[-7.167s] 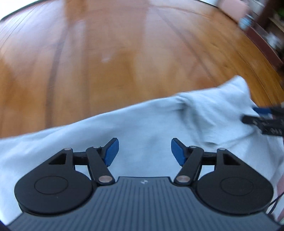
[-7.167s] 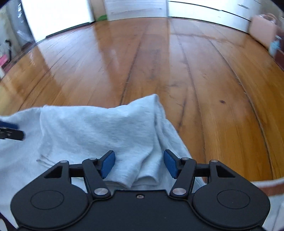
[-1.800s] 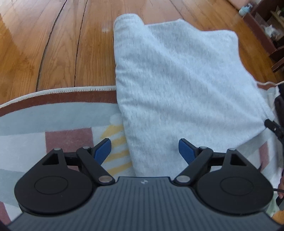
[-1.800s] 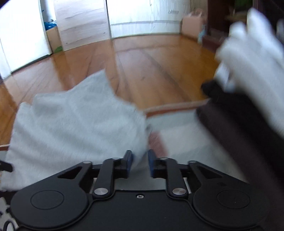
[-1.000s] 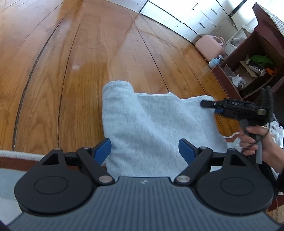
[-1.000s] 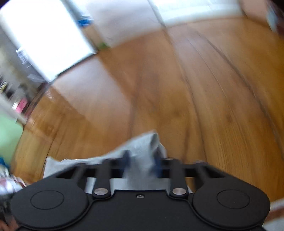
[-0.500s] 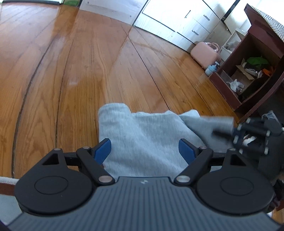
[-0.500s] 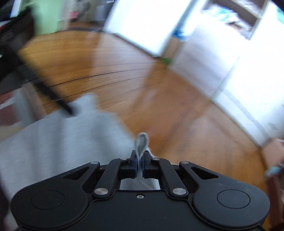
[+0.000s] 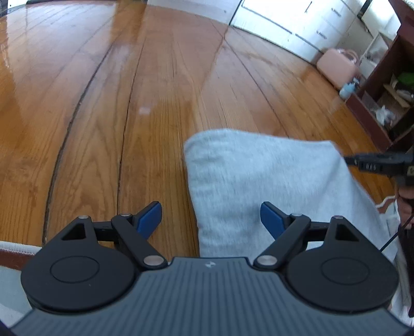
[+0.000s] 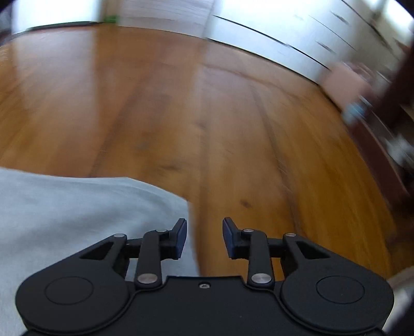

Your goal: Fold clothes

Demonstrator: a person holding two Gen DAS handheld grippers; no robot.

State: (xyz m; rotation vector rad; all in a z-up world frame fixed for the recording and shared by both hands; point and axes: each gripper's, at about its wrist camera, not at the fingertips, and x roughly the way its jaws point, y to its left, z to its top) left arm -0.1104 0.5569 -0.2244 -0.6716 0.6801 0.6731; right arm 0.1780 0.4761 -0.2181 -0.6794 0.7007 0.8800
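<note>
folded light grey garment (image 9: 271, 186) lying flat on the wooden floor (image 9: 129, 90), smooth rounded fold edge on its far left corner, near end running under the view toward a rug edge (image 9: 18, 249) with a white and red-brown border at lower left

left gripper (image 9: 211, 217) hovering low over the near part of the garment, jaws spread wide, blue pads (image 9: 150, 215) clear of the cloth, nothing between them; left pad over bare floor, right pad over grey fabric

right gripper (image 9: 380, 161) seen from the left wrist view as a dark bar at the garment's far right corner, tip just at the cloth edge, contact not clear; a hand (image 9: 405, 199) gripping its handle at the right border, thin black cable hanging below

from the right wrist view, heavily blurred: right gripper (image 10: 204, 237) with jaws parted a moderate way, holding nothing; garment (image 10: 77, 212) filling the lower left, its right edge passing just beside the left pad (image 10: 181, 237), bare floor (image 10: 233, 116) between and beyond the pads

in the background, white drawer fronts (image 9: 297, 23) along the far wall, a pink case (image 9: 336, 66) on the floor beside a dark brown shelf unit (image 9: 383, 98) holding small cluttered items
</note>
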